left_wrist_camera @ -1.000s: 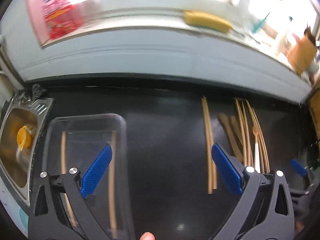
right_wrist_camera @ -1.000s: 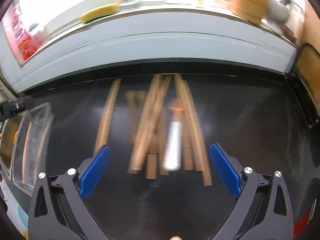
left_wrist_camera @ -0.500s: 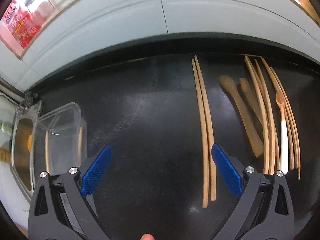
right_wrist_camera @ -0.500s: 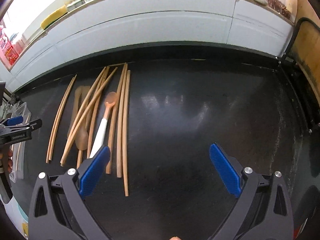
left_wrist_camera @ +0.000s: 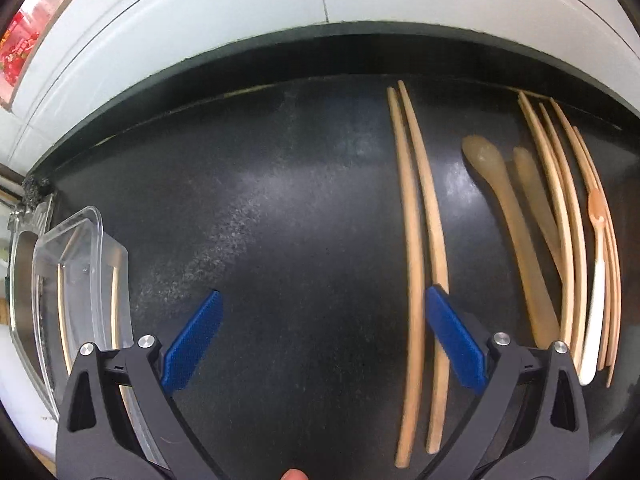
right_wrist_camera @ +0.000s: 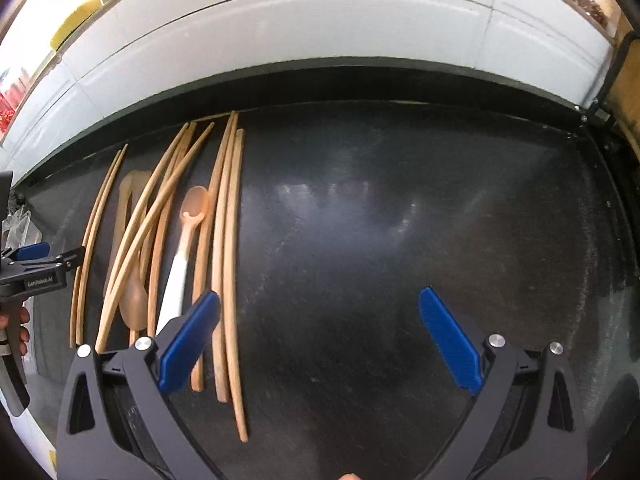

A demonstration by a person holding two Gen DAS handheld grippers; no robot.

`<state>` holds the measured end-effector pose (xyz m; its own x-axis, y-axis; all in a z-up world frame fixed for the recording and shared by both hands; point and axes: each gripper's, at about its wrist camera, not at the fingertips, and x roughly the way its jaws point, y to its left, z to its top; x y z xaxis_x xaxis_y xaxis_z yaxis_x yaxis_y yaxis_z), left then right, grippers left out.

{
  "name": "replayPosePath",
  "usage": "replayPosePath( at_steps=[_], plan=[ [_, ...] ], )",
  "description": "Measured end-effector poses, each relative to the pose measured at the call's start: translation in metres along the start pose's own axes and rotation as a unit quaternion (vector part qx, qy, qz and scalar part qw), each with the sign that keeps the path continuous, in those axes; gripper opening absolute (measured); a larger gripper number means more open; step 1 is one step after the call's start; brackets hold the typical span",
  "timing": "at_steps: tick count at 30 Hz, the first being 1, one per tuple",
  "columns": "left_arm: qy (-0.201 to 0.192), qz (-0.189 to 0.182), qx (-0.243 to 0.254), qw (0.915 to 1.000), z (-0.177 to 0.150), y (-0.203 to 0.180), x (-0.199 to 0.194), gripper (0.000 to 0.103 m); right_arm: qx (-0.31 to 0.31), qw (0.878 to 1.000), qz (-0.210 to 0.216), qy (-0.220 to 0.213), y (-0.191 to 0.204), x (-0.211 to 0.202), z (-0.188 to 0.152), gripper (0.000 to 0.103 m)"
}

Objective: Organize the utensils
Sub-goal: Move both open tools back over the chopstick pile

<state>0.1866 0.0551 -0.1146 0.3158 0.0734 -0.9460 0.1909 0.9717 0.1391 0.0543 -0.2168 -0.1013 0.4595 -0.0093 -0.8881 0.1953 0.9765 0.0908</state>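
Both cameras have pulled back from the clear container (left_wrist_camera: 80, 280), now at the left-wrist frame's lower left with two chopsticks inside. The left tongs (left_wrist_camera: 320, 340) and right tongs (right_wrist_camera: 316, 344) gape wide, empty. Remaining chopsticks (right_wrist_camera: 228, 260) and spoons (right_wrist_camera: 188, 240) lie centre-left; open tabletop (right_wrist_camera: 440, 220) stretches right.

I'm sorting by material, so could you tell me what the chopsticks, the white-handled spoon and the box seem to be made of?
Chopsticks: probably wood or bamboo, matt tan, no shine.
Spoon: likely plastic or silicone, a smooth, translucent orange bowl on a white handle.
Box: clear glossy plastic; sticks show through its walls.
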Motion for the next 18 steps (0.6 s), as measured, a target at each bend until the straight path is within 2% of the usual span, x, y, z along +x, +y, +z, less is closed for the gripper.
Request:
replayPosePath(
  at_steps=[10, 18],
  plan=[
    [-0.003, -0.024, -0.021, 0.9995, 0.012, 0.028, 0.017, 0.098, -0.018, 1.0, -0.007, 0.001, 0.006, 0.02, 0.011, 0.096],
    [-0.004, -0.023, -0.029, 0.9993, 0.007, 0.036, 0.02, 0.098, -0.033, 0.999, -0.01, 0.009, 0.015, 0.032, 0.02, 0.096]
  ],
)
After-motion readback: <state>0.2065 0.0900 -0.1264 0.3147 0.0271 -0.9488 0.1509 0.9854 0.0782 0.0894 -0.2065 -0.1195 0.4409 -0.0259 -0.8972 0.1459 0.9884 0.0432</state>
